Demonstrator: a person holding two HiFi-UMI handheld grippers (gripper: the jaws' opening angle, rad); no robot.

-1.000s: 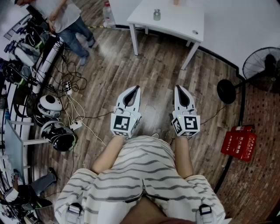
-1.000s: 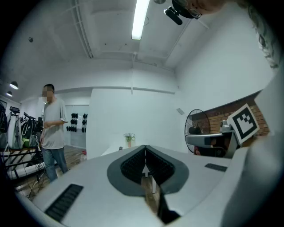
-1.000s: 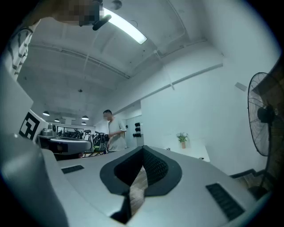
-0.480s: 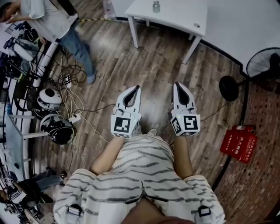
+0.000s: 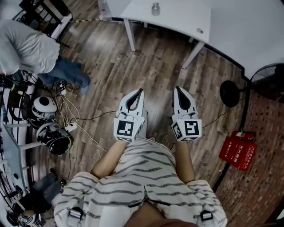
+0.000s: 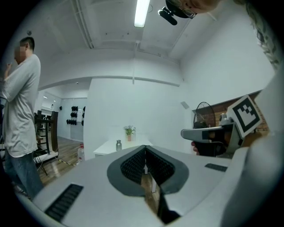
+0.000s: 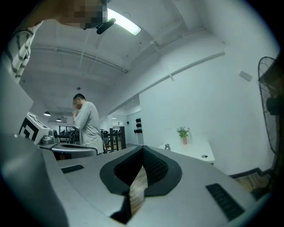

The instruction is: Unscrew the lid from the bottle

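The left hand-held gripper (image 5: 139, 91) and right hand-held gripper (image 5: 177, 88) are closed on nothing (carried level above the floor), probably because the bottle (image 5: 155, 9) stands well apart on the white bench (image 5: 186, 20).

White print on the red box (image 5: 236, 153) is unreadably small.

The bottle (image 5: 155, 9) stands on the table (image 5: 179, 20) ahead, with the fan (image 5: 268, 82) off to its right.
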